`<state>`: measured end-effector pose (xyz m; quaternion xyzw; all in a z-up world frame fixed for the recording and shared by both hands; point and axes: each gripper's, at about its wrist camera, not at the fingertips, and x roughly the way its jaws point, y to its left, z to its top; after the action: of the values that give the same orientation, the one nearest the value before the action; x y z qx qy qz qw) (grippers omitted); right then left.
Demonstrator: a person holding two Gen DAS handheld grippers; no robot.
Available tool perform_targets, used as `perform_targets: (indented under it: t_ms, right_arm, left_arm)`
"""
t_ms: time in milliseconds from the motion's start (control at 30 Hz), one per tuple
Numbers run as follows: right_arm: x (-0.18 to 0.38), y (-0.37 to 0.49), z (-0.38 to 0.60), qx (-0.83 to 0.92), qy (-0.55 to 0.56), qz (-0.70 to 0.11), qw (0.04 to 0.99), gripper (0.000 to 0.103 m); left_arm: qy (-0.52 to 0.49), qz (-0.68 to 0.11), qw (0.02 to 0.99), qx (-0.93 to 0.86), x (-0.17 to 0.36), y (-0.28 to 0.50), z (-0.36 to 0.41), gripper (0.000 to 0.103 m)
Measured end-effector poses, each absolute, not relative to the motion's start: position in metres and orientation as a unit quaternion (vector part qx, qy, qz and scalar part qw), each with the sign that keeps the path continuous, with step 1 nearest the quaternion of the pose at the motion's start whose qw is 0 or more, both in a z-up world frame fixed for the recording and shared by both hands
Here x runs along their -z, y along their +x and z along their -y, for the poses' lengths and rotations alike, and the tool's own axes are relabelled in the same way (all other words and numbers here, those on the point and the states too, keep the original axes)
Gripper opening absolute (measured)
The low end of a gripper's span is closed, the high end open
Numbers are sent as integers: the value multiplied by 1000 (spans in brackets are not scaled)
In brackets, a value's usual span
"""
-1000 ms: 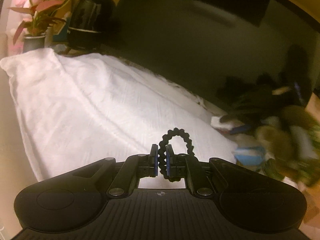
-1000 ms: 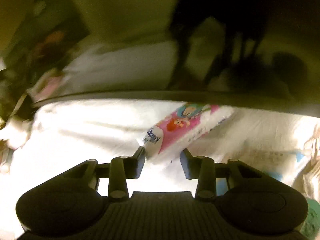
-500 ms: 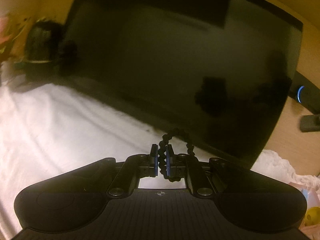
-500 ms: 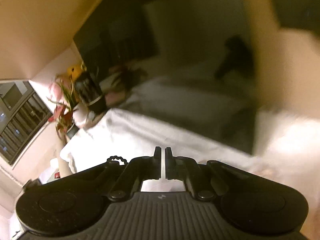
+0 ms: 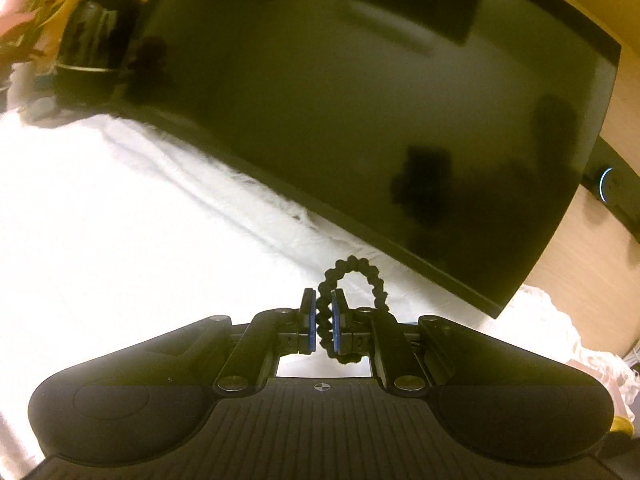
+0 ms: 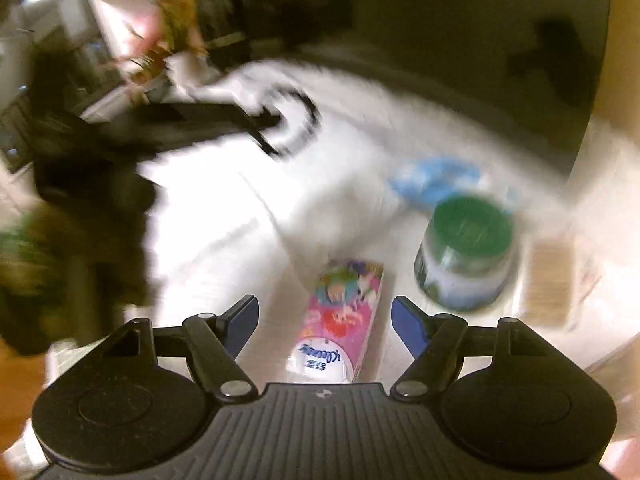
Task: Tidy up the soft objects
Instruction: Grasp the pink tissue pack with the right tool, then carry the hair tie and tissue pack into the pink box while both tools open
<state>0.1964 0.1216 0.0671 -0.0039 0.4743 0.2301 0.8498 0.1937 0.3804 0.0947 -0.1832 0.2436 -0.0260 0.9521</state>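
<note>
beside the blurred, seemingly green-lidded tub (image 6: 466,252), tissue pack (image 6: 340,320) lies between the open right claw (image 6: 325,316).

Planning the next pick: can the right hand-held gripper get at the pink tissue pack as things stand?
Probably yes. The right hand-held gripper is open, and the pink tissue pack lies between its fingers with nothing on top. The green-lidded jar stands clear to the right, though the frame is blurred.
</note>
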Motion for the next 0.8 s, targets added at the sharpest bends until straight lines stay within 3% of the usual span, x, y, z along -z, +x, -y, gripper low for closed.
perform_targets:
  t_ms: [233,300,333,800]
  right_arm:
    - [-14,220,-144,-205,-32,-517,830,71]
    - [-17,214,-147,-223,-50,-516,825,53]
    - [-19,212,-150,-237,-60,-516,821,52]
    - [-185,205,-84,-216,-23,-337,916,49]
  left_arm:
    - [-196,-249,948,1,-94,175,-408,10]
    - [-200,-251,947,-9,-93,172,-418,10]
    - [-204,-252,946,-15,-93,173,-422,10]
    - [-183,-214,958,58,-136,231,-371,10]
